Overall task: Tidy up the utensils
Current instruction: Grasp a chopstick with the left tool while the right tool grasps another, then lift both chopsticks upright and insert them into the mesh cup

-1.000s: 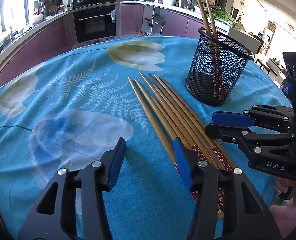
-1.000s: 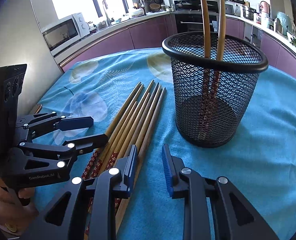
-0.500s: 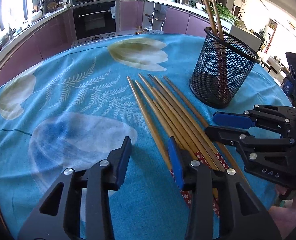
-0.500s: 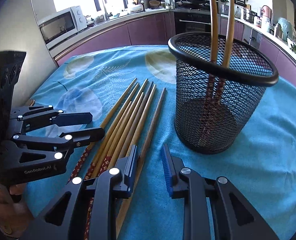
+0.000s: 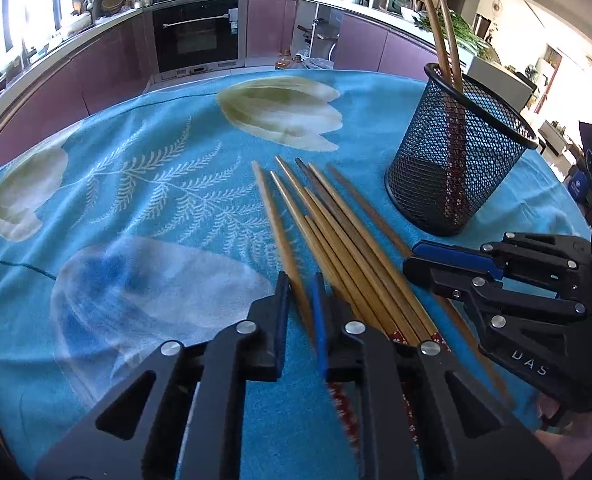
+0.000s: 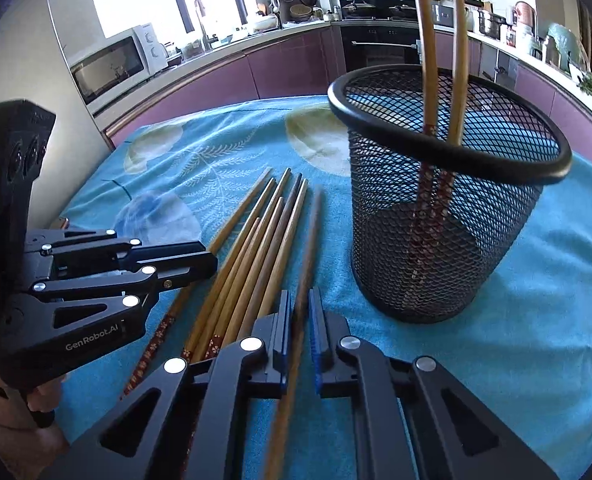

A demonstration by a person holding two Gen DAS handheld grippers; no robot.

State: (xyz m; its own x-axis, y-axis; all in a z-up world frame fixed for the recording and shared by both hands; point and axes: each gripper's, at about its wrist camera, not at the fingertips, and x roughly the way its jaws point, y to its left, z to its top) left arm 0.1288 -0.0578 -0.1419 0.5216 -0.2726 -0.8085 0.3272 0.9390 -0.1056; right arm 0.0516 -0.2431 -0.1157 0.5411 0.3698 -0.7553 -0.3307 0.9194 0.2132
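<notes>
Now both tools have clamped down where a second ago they stood open over the pile. Nearest the lens, the left tool (image 5: 299, 300) has drawn its blue pads together on the leftmost chopstick (image 5: 279, 232), the one lying a little apart from the rest at the pile's left edge; its patterned end runs back under the fingers. The right tool (image 6: 299, 312) has likewise gone from a modest gap to a pinch on the rightmost chopstick (image 6: 310, 248), the single stick lying between the bundle and the holder. Each tool therefore has hold of one stick at its thick end, with both sticks lying on the blue floral cloth (image 5: 155, 184) over the worktop.

Between the two grips lies the bundle of loose chopsticks (image 5: 336, 224), fanned with tips pointing away. Beyond, to the right, the black mesh holder (image 6: 448, 216) stands upright with two chopsticks (image 6: 442, 48) already leaning in it.

To my reading, the closing marks the shift from reaching to carrying: two sticks are secured and ready to lift and stand in the holder, while most of the pile waits.
</notes>
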